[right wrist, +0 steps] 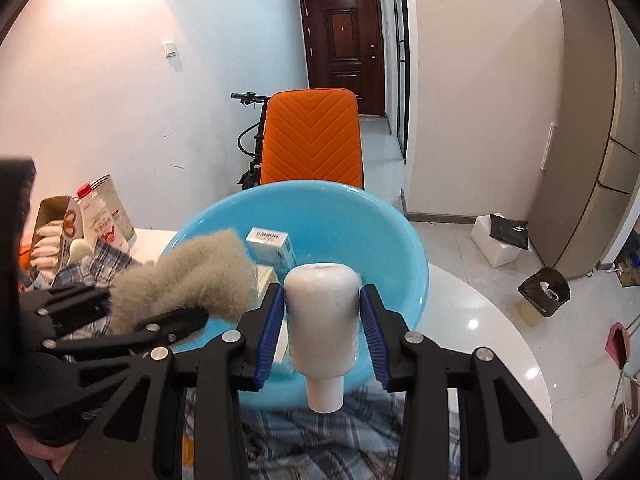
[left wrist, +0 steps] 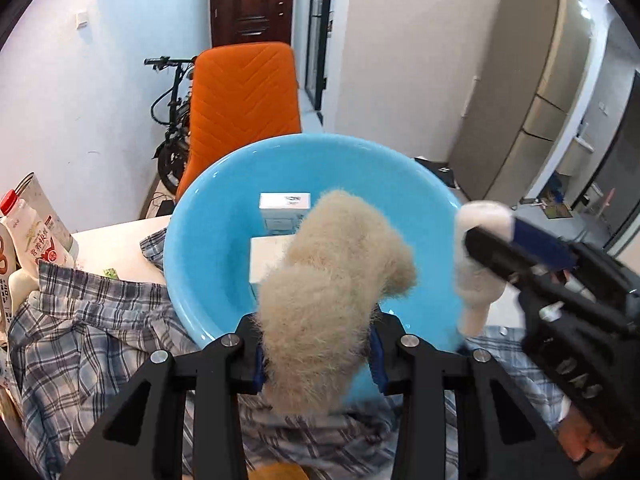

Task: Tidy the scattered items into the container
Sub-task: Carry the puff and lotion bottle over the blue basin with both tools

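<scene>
Item one: left gripper (left wrist: pixel 318 354), black frame with blue pads, clamped narrow on a beige fluffy plush piece (left wrist: pixel 336 276); the fur bulged forward past the fingertips and over the near rim of the round sky-blue plastic basin (left wrist: pixel 192 240), seemingly so it would fall inside on release.

Item two: right gripper (right wrist: pixel 322 332), closed on a white squat plastic bottle (right wrist: pixel 322 312), cap toward the camera, body beyond the fingertips above the basin, likewise ready for dropping.

Already within the basin, ahead of both sets of fingers: white cardboard cartons (right wrist: pixel 272 248). Beneath: blue-and-white checked cloth (left wrist: pixel 80 320).
</scene>
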